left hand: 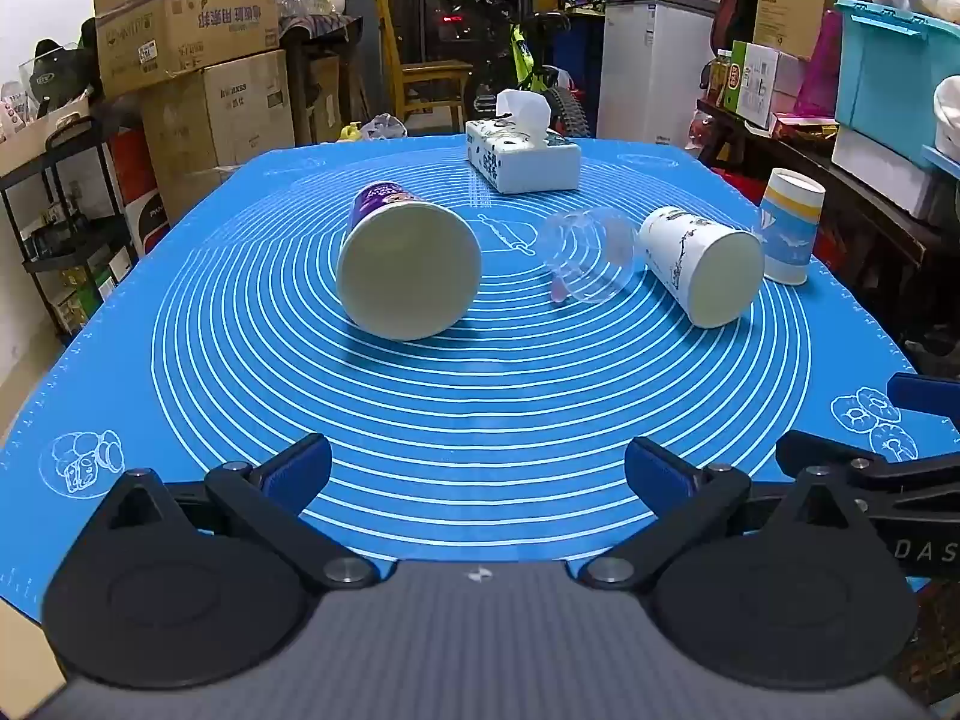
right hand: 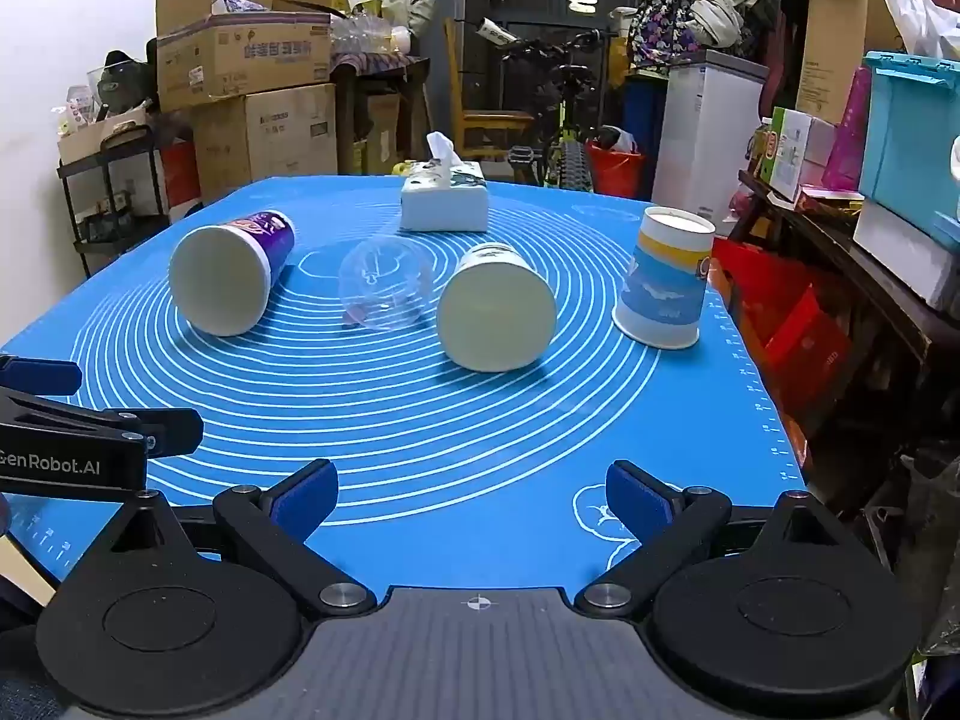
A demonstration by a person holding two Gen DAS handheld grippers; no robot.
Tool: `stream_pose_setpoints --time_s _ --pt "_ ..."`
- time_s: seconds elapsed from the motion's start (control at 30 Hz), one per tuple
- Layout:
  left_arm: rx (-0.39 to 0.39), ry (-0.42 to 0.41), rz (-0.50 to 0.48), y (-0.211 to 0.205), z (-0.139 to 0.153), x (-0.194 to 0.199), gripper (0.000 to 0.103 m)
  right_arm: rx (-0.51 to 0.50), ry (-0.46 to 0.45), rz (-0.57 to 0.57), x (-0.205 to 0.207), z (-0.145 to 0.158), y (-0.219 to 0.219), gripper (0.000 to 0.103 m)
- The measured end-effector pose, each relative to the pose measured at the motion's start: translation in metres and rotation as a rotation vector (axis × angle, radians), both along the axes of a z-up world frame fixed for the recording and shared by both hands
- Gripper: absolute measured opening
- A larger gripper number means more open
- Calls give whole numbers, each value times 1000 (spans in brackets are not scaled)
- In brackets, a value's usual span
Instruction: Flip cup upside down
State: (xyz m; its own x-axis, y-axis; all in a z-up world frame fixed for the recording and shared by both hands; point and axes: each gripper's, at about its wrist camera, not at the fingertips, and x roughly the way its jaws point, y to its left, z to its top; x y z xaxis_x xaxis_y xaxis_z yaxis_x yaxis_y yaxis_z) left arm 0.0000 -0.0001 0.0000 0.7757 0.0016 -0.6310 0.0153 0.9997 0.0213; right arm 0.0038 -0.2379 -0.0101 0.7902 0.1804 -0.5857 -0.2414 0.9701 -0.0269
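Several cups sit on the blue mat [left hand: 480,420]. A purple paper cup [left hand: 408,261] [right hand: 231,276] lies on its side, mouth toward me. A clear plastic cup [left hand: 591,255] [right hand: 384,285] lies on its side in the middle. A white printed paper cup [left hand: 699,267] [right hand: 495,312] lies on its side. A blue and yellow paper cup [left hand: 789,228] [right hand: 666,279] stands upside down at the right edge. My left gripper [left hand: 477,471] is open and empty near the front edge. My right gripper [right hand: 471,498] is open and empty, to the right of the left one.
A white tissue box [left hand: 522,150] [right hand: 444,201] stands at the back of the mat. Cardboard boxes [left hand: 192,30] and a black shelf [left hand: 78,228] are at the left. Teal bins [left hand: 894,72] and a dark bench are at the right, close to the table edge.
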Motion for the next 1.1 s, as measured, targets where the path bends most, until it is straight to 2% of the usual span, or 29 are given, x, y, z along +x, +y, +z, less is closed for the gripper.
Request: stream_pose_setpoints --time_s 1.1 --pt "0 7 -5 -1 -1 -1 103 -23 11 3 5 1 5 96"
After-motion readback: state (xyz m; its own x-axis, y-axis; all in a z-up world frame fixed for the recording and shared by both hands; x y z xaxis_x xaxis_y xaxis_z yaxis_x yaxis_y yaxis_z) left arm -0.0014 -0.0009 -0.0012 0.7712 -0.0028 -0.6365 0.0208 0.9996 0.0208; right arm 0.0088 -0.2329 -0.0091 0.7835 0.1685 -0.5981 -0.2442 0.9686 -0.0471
